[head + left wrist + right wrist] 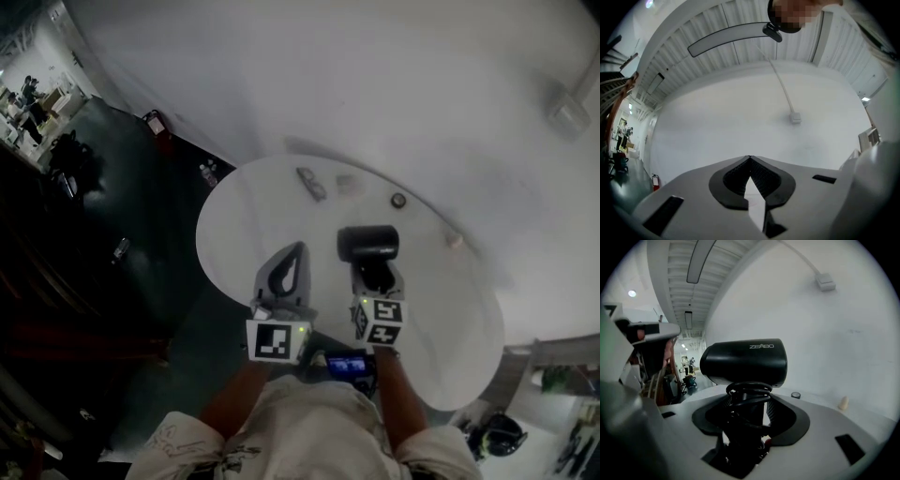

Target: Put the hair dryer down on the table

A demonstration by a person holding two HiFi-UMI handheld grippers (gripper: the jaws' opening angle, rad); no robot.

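Observation:
A black hair dryer [367, 242] stands upright over the round white table [246, 225], with my right gripper [376, 274] shut on its handle. In the right gripper view the barrel [745, 363] lies crosswise above the jaws. Its cord [749, 393] is coiled round the handle, which sits between the dark pads [780, 420]. I cannot tell how high the dryer hangs above the tabletop. To its left my left gripper [299, 247] points forward over the table, shut, with nothing in it. Its tips [750, 159] meet in the left gripper view.
Small items lie at the table's far side: a grey object [311, 184], a pale piece [349, 185], a dark round cap [398, 200] and a pale stub [455, 240]. A white wall [394, 84] rises behind. Dark floor and a fire extinguisher [156, 123] are at left.

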